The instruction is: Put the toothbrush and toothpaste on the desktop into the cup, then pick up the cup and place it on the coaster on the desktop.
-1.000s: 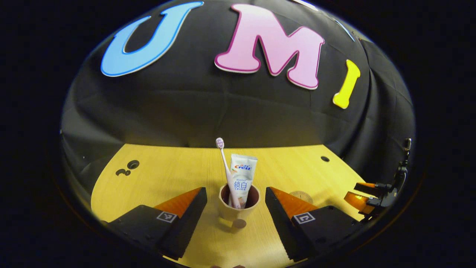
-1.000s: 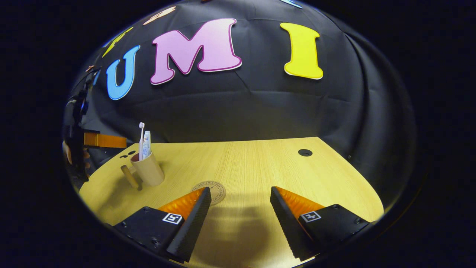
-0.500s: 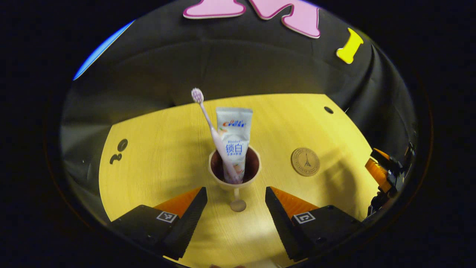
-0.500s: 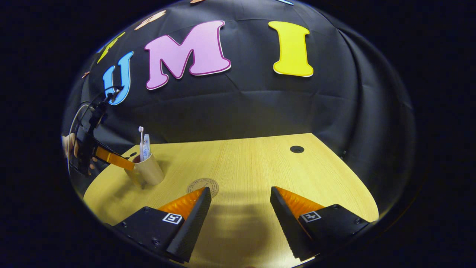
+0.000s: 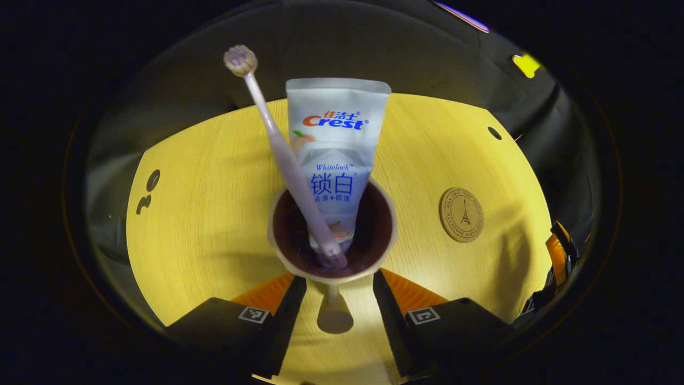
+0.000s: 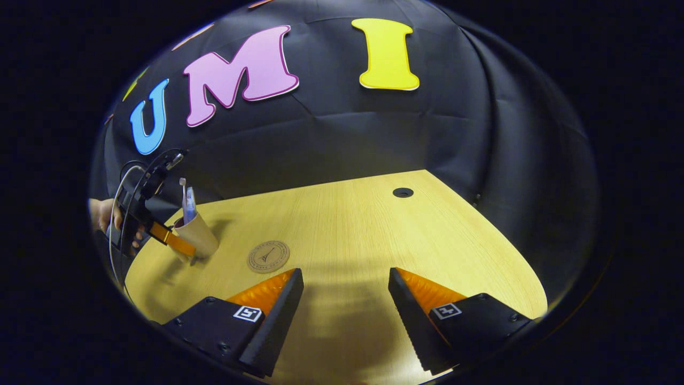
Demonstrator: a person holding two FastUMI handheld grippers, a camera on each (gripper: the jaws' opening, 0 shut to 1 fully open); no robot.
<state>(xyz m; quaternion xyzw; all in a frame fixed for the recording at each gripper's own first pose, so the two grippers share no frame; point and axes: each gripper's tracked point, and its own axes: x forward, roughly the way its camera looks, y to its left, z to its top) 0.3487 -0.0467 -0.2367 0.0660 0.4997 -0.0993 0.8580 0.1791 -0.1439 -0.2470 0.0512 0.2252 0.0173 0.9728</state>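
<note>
A: We begin with the largest item, the table. It is a pale wood-grain top with cable holes, closed in by the black cloth wall behind it.

B: Agreed. On it we find the cup, standing toward the left side as the right gripper view has it. The toothbrush and the toothpaste both stand inside, leaning against its rim, so we judge the loading step done.

A: We note the left gripper sits low against the cup, one finger on either side of its lower body, around the small handle that points back at the camera. Whether the jaws are pressing on the cup's wall or only bracketing it, we cannot tell. The right gripper view shows a finger of it laid along the cup's side.

B: The low approach makes sense to us: it keeps clear of the tall contents above the rim.

A: The right gripper hangs idle over bare table, jaws spread wide, nothing between them.

B: Smallest item: the coaster, a round brown disc lying flat near the cup, apart from it and unoccupied. We judge the lift and transfer are what is left.
</note>
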